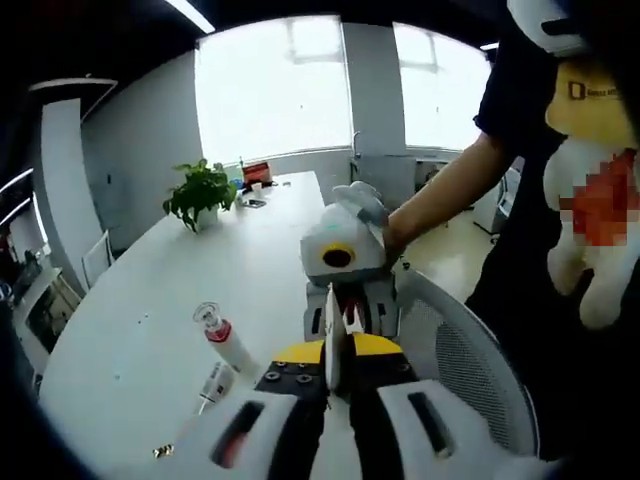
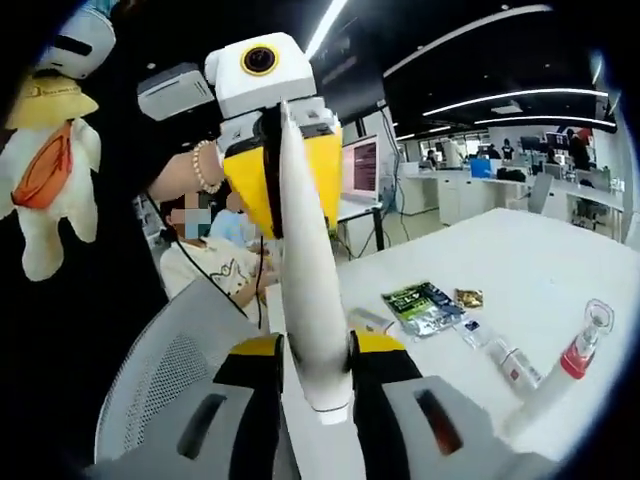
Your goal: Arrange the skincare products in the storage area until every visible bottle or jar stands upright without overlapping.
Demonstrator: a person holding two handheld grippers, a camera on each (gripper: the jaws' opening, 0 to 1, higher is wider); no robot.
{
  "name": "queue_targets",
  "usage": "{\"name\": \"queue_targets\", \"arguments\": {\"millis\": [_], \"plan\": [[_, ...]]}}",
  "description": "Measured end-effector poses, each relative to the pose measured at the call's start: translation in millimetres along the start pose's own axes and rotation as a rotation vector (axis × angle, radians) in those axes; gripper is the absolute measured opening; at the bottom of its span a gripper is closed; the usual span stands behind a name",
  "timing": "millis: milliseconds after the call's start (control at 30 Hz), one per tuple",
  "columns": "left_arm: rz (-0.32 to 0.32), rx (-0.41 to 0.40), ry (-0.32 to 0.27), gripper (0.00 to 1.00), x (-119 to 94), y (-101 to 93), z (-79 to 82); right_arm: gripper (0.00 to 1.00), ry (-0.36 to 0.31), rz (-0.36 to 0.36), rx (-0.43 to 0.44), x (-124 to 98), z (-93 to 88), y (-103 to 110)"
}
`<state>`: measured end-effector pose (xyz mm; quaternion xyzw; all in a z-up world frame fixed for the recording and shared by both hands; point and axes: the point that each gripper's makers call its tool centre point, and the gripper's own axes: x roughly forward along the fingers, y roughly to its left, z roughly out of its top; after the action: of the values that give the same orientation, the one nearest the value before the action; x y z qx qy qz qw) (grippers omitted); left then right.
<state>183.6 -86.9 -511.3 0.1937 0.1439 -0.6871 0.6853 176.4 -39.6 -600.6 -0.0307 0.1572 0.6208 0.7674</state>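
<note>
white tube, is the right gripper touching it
Touching. In the right gripper view the right gripper has its jaws clamped on the white tube, no gap showing.

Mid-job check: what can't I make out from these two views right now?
- White tube, right gripper view: which product it is. No print is legible, and its sides are covered by the right tongs and left tongs.
- Red-collared bottle, left gripper view: its base runs behind the left tongs, so upright or tilted is unclear.
- Small tube and green sachet: print too small.
</note>
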Motion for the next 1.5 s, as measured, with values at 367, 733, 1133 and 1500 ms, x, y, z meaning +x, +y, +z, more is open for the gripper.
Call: {"name": "queue_targets", "arguments": {"millis": [367, 733, 1133, 1500], "plan": [[0.041, -0.026, 0.019, 0.13, 19.0, 13.1, -4.9, 0.22, 0.023, -0.017, -0.049, -7.2, -9.5, -28.7], [0.047, -0.047, 0.056, 0.13, 38.7, 17.8, -44.2, 0.22, 0.109, -0.047, -0.053, 4.7, -51.4, -42.7], [0.037, -0.08, 0.1, 0.13, 54.1, 28.6, -75.0, 0.22, 0.174, -0.031, -0.05, 17.5, -81.0, -54.8], [0.029, -0.058, 0.117, 0.13, 61.6, 38.6, -86.2, 0.21, 0.216, -0.019, -0.048, 14.0, -94.8, -64.3]]}}
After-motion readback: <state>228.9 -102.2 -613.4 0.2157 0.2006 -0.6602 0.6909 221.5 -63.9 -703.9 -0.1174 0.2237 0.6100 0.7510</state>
